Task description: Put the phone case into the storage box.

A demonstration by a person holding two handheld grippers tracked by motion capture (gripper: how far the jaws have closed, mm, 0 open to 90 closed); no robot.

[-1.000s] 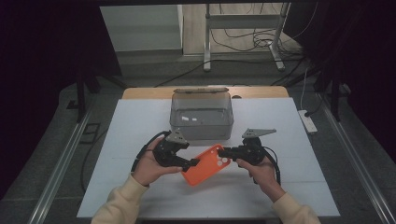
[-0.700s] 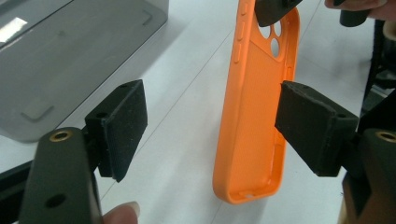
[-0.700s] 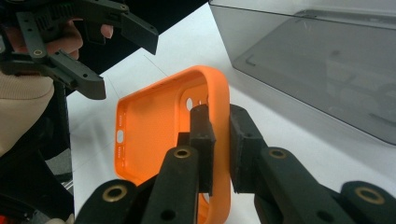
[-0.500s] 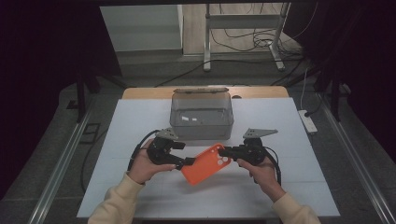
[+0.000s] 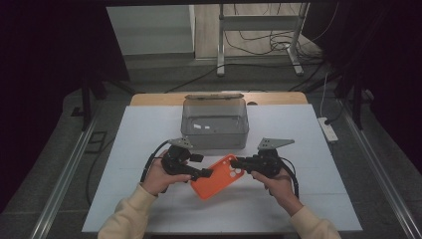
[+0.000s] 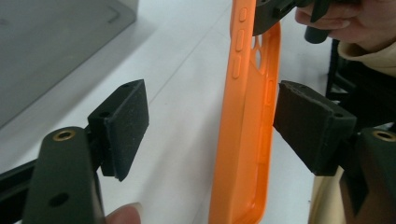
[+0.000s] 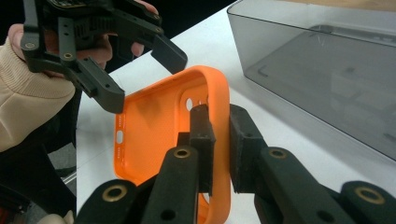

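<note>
The right gripper [image 7: 219, 135] is clamped on the side wall of the orange phone case [image 5: 217, 177], which is held above the white table [image 5: 149, 129], just in front of the grey bin [image 5: 215, 122]. The left gripper [image 6: 210, 126] is spread, with the case's opposite edge between its pads; the right-hand pad [image 6: 310, 123] is at or very near the case, the other is clear. Compared with a second ago, the left gripper has been brought onto the case end. A two-sided hold is judged imminent; no pinch is yet made.
</note>
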